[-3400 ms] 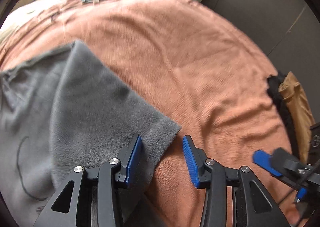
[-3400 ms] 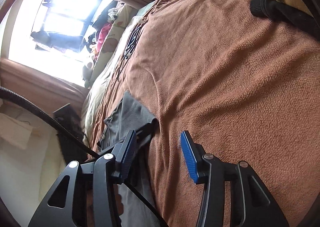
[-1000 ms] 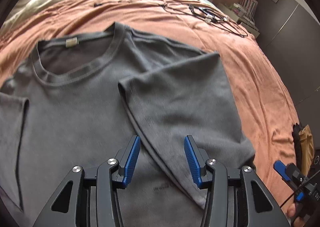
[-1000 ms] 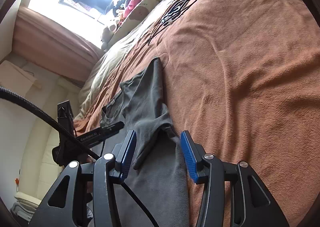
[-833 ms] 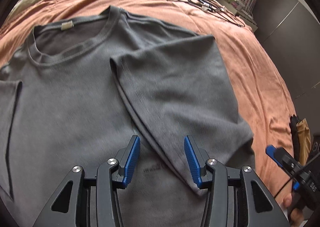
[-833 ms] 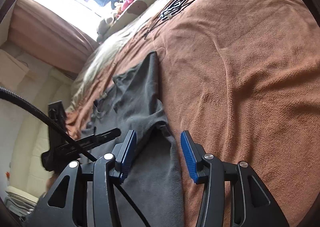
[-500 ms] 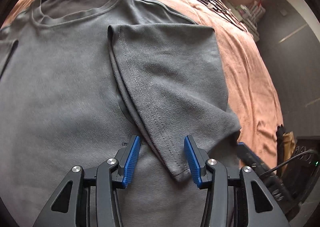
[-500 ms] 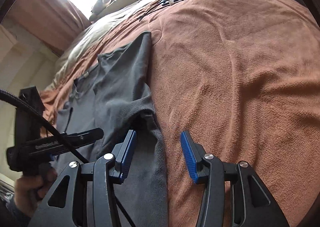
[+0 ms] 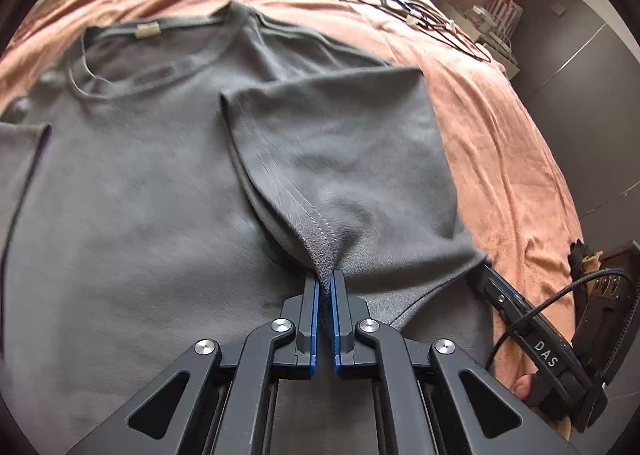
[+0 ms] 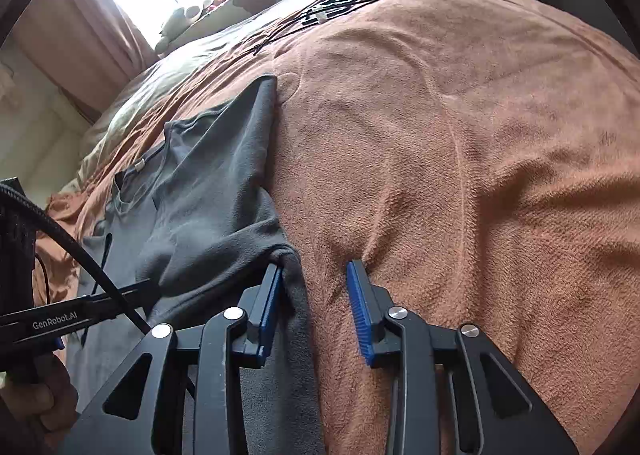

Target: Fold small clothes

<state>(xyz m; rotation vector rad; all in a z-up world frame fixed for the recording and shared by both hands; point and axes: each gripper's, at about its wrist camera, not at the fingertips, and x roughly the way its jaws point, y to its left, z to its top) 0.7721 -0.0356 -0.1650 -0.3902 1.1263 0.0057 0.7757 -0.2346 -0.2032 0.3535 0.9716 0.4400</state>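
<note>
Grey cotton t-shirt point(image 9: 120, 191) lies spread on the bed, on an orange-brown blanket point(image 10: 460, 143), neckline toward the far edge with a pale label point(image 9: 147, 30) showing inside the collar. I note one sleeve point(image 9: 340, 159) folded inward across the chest, its stitched hem running down toward my left tool.

Left tool point(image 9: 325, 287): blue pads pressed nearly together, pinching the tip of that folded sleeve, with the fabric bunched into a small peak between them. I record this as a firm grip on the cloth.

Right tool point(image 10: 314, 287): blue pads set wide apart. The left pad rests against the shirt's side edge where the sleeve fold ends; the right pad sits on bare blanket. Nothing is held between them.

In the left wrist view the right tool's body point(image 9: 540, 339) appears at the lower right, beside the shirt's edge, with a cable attached. In the right wrist view a hand point(image 10: 36, 403) grips the left tool's handle at the lower left.

Black cables point(image 9: 420, 15) lie on the blanket near the far edge of the bed, well apart from the shirt. Curtains point(image 10: 80, 15) hang beside a bright window beyond.
</note>
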